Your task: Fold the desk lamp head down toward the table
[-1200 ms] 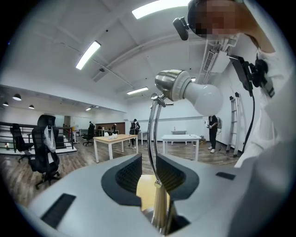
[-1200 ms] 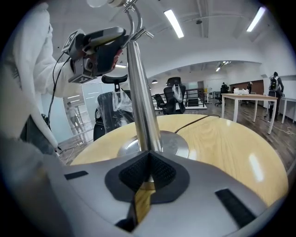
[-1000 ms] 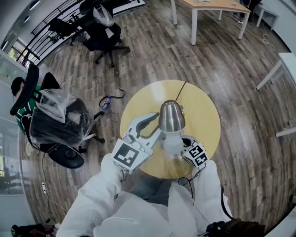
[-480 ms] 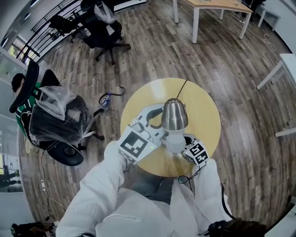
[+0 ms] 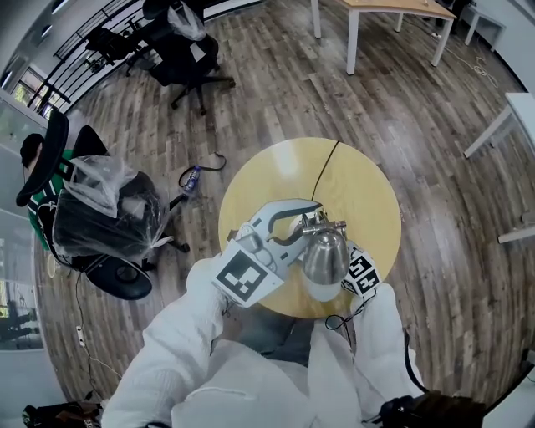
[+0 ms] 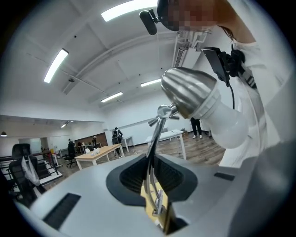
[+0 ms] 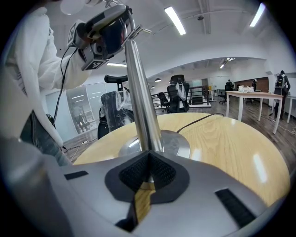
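Observation:
The desk lamp stands on a round yellow table (image 5: 368, 192). Its silver head (image 5: 326, 255) with the white bulb end (image 5: 322, 291) tilts over toward the table's near edge. My left gripper (image 5: 305, 221) is shut on the thin lamp arm (image 6: 155, 148) just below the wing-nut joint (image 6: 164, 111). Its jaws have just been closing with that arm between them. In the right gripper view my right gripper (image 7: 148, 162) is shut on the upright steel pole (image 7: 138, 92) above the round base (image 7: 159, 143). In the head view only its marker cube (image 5: 361, 272) shows beside the lamp head.
The lamp's black cord (image 5: 328, 163) runs across the table to its far edge. On the wooden floor stand a plastic-wrapped office chair (image 5: 100, 217), black chairs (image 5: 184, 50), a wooden desk (image 5: 393, 12) and a white table (image 5: 518, 117). A person (image 5: 38, 159) sits far left.
The lamp head has swung over from pointing up to hanging toward the near table edge. My left gripper has moved right with the lamp arm and rolled. My right gripper has stayed put.

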A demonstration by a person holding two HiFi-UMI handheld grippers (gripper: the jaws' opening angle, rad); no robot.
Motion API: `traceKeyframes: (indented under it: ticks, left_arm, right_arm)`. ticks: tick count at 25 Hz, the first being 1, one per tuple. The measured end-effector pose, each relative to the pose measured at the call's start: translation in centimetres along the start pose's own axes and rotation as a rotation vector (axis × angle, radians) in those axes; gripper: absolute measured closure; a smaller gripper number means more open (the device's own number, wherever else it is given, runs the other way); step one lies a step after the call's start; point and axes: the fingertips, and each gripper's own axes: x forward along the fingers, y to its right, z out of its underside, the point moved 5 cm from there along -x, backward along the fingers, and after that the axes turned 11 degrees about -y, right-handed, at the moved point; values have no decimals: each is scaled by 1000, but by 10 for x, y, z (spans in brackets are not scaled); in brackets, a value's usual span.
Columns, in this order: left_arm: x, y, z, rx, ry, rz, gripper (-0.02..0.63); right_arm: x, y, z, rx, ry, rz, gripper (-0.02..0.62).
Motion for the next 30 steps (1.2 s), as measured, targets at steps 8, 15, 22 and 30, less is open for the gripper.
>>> traceKeyframes:
  ticks: [8,15,22,30]
  left_arm:
    - [-4,26,3,69,-31,105,546]
    - [-4,52,11,110,-3,95,520]
    - [-3,70,21,245,14,7,512]
    - [-7,78,36,357,39,-56,511]
  right_arm:
    - [0,1,2,0,1,10,583]
    - [1,5,5,6,0,14,583]
    - [0,6,5,-1,3,22,583]
    - [6,3,2,14,4,34,583]
